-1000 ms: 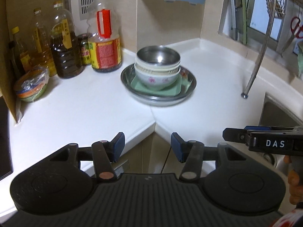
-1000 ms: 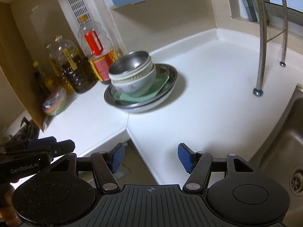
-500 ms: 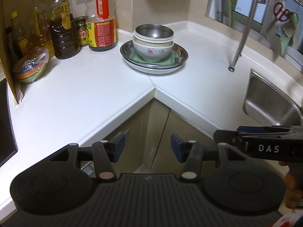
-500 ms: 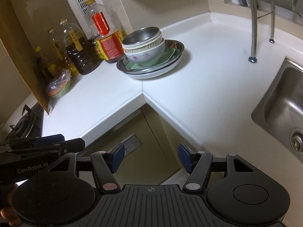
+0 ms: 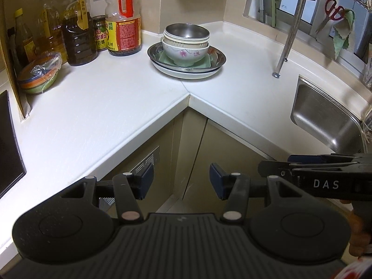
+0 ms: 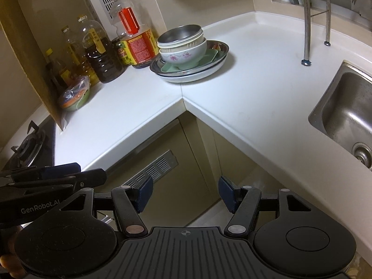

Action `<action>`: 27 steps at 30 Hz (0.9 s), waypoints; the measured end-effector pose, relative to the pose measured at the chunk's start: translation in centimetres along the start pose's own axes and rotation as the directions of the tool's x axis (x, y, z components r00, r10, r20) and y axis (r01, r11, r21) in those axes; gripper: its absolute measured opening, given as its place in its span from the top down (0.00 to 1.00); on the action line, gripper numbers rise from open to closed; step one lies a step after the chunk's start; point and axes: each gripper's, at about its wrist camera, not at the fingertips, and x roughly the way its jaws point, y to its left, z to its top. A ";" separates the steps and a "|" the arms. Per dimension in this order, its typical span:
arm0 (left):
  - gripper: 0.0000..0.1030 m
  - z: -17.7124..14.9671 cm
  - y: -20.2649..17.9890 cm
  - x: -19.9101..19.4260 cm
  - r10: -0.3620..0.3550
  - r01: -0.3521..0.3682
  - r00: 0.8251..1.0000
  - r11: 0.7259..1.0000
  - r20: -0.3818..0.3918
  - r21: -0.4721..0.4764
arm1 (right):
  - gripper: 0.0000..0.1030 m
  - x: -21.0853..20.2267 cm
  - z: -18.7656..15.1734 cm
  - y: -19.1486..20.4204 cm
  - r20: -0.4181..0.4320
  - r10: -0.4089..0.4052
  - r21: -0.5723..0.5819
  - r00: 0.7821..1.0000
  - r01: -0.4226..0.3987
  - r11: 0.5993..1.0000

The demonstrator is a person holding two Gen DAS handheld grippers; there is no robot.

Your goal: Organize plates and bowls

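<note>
A stack of dishes stands in the counter's inner corner: a steel bowl (image 5: 186, 30) on top, a ribbed cream bowl and a white flowered bowl (image 5: 184, 53) under it, then a pale green square plate (image 5: 204, 62), a steel plate (image 5: 218, 57) and a white plate at the bottom. The right wrist view shows the same stack (image 6: 183, 51). My left gripper (image 5: 181, 181) is open and empty, well back from the counter edge over the cabinet doors. My right gripper (image 6: 184, 191) is open too, wider, and empty, beside the left one.
Several oil and sauce bottles (image 5: 76, 34) line the back wall at left, with a wrapped coloured bowl (image 5: 38, 75) in front. A steel sink (image 5: 330, 125) lies at right behind a metal rack leg (image 5: 282, 55). A gas stove (image 6: 25, 146) sits far left.
Both grippers have drawn back from the dish stack, off the counter to above the cabinet front. The stack looks smaller and farther. Neither jaw opening changed.
</note>
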 end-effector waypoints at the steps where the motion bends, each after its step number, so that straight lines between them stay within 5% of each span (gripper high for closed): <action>1: 0.51 0.0 0.0 -0.1 -0.001 0.001 1.000 1.000 0.000 0.001 | 0.39 0.0 -0.1 0.1 0.000 -0.001 0.000 1.000 0.001 1.000; 27: 0.51 0.0 0.8 -0.6 -0.006 0.006 1.000 1.000 0.015 0.001 | 0.39 -0.1 0.0 0.9 0.003 -0.005 -0.024 1.000 0.005 1.000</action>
